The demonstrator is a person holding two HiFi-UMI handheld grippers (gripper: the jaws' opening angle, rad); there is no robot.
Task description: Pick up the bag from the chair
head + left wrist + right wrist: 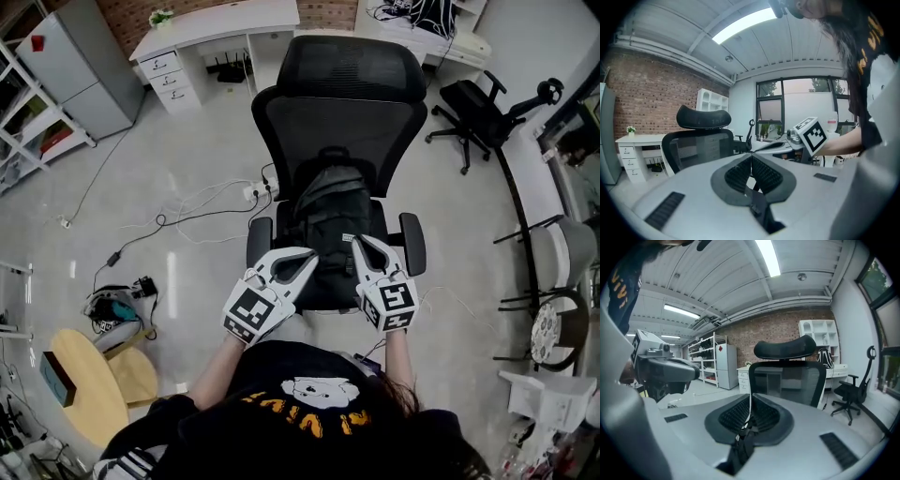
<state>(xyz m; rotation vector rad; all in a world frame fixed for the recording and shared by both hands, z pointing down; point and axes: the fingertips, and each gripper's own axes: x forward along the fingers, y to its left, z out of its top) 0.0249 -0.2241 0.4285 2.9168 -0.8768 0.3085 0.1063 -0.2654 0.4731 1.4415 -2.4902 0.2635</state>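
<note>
A black bag [328,211] sits on the seat of a black mesh office chair [342,103]. My left gripper [312,255] and right gripper [355,243] meet at the bag's near edge, over the front of the seat. In the left gripper view my left gripper [751,161] is shut, and a black strap [758,208] runs down from between its pads. In the right gripper view my right gripper [750,411] is likewise shut on a black strap [739,448]. Each view shows the chair's backrest [698,140] [790,378] ahead. The bag's body is hidden in both gripper views.
A white desk with drawers [211,37] stands behind the chair. Cables and a power strip [202,211] lie on the floor to the left. A second black chair [487,108] is at the right, a round wooden table [89,380] at lower left, and a grey cabinet [80,70] at the far left.
</note>
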